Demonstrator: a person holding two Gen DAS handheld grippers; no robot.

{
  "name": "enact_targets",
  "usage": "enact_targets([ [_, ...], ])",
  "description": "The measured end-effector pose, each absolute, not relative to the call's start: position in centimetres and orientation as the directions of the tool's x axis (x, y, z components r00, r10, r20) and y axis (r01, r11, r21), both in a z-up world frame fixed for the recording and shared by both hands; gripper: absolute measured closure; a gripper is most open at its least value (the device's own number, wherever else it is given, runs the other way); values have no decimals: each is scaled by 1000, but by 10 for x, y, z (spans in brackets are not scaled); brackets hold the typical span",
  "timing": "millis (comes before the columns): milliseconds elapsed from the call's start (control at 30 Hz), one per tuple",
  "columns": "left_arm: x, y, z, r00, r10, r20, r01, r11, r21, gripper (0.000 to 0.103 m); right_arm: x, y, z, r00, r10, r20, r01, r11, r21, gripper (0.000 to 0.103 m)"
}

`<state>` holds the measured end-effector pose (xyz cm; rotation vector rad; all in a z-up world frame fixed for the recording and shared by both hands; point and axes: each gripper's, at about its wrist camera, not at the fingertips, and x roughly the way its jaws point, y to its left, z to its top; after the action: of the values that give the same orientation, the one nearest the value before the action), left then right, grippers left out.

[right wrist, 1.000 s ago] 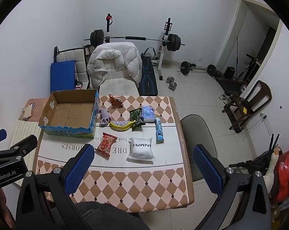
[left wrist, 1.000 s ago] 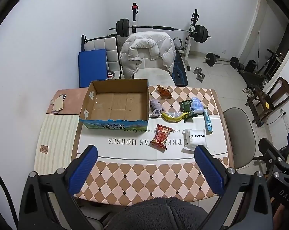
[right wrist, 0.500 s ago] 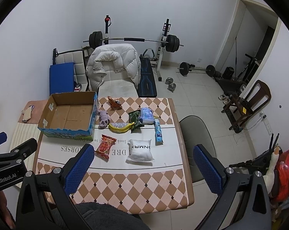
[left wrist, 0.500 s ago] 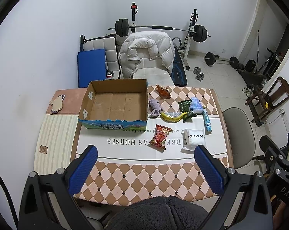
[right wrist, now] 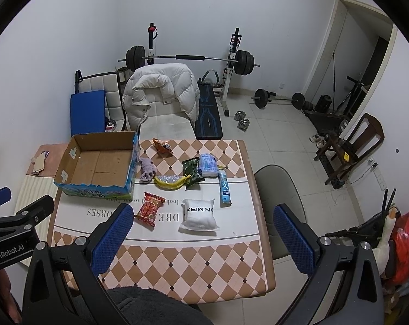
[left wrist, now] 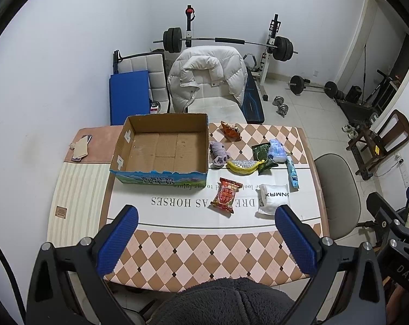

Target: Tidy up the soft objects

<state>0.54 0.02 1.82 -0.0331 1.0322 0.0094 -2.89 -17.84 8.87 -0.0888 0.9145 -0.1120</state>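
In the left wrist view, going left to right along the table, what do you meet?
Cardboard box → purple sock → red snack bag → banana → white pouch → blue tube.

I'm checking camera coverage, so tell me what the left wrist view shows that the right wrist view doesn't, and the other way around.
Only the left wrist view shows the left gripper with its jaws wide open over the near table edge, and a small brown tag on the striped mat.

Only the right wrist view shows the right gripper's open jaws, and red fabric at the far right.

Both show the empty cardboard box, the red snack packet, the white pouch, the yellow banana toy and the white jacket on the chair.
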Motion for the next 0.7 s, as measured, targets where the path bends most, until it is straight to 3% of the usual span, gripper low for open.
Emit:
enact_targets([
  [700,4,2,17,516,-10,-856,-21,999,-24,0,-31,-181,89,612,-132,-780,61,991,-120,0],
])
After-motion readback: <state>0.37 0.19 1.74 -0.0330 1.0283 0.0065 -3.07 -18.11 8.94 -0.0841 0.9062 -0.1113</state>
